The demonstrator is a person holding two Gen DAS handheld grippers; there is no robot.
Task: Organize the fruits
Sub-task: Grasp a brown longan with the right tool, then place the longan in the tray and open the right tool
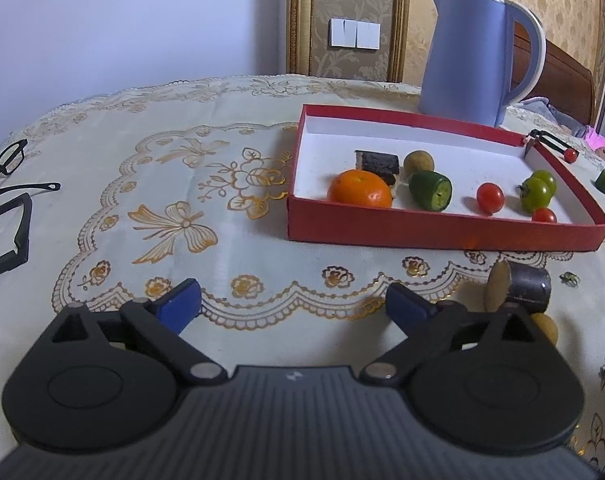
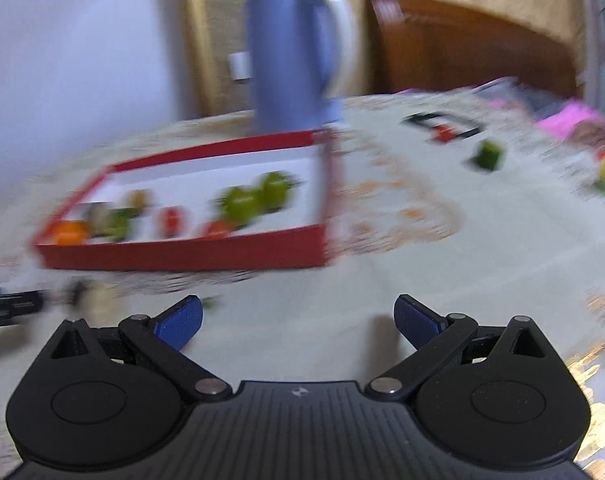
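A: How do the left gripper (image 1: pixel 293 303) and its fingers stand?
B: Spread wide, nothing between them, over bare tablecloth (image 1: pixel 222 184).
A: And the right gripper (image 2: pixel 298 320)?
B: Also released and empty; its view is blurred.
A: Where are the fruits?
B: In the red box (image 1: pixel 442 230) ahead: an orange (image 1: pixel 360 189), a cucumber piece (image 1: pixel 430 191), red tomatoes (image 1: pixel 490 198) and green tomatoes (image 1: pixel 536 194). A blue kettle (image 1: pixel 468 60) stands behind the box.

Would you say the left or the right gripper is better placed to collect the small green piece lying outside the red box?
Probably the right gripper: the green piece lies ahead across bare cloth. For the left gripper it sits beyond the red box.
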